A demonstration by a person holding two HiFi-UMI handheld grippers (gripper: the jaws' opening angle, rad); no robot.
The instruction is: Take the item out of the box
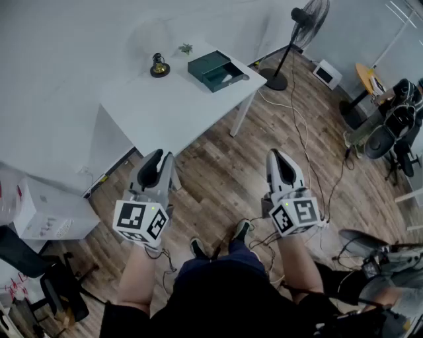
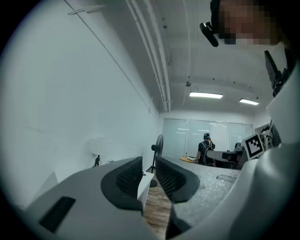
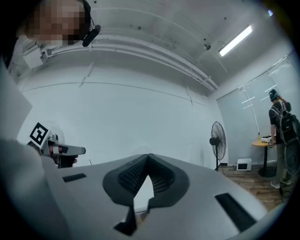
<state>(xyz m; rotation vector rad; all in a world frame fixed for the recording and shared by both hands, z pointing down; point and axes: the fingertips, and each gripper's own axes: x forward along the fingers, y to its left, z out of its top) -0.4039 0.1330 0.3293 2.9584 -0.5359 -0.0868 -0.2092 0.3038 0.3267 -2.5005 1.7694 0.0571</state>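
A dark green box [image 1: 217,70] lies on the far right part of the white table [image 1: 172,112], its tray slid open with something pale inside that I cannot make out. Both grippers hang level over the wood floor, well short of the table. My left gripper [image 1: 160,154] sits near the table's front corner; in the left gripper view [image 2: 149,159] its pads stand a narrow gap apart with nothing between them. My right gripper [image 1: 277,154] is to the right of the table, and in the right gripper view [image 3: 148,155] its tips touch, holding nothing.
A small black and gold object [image 1: 159,66] and a tiny plant [image 1: 186,48] stand on the table behind the box. A standing fan [image 1: 307,20], cables [image 1: 304,145], chairs [image 1: 390,132] and a white carton [image 1: 49,211] ring the floor. A person [image 3: 281,136] stands far off.
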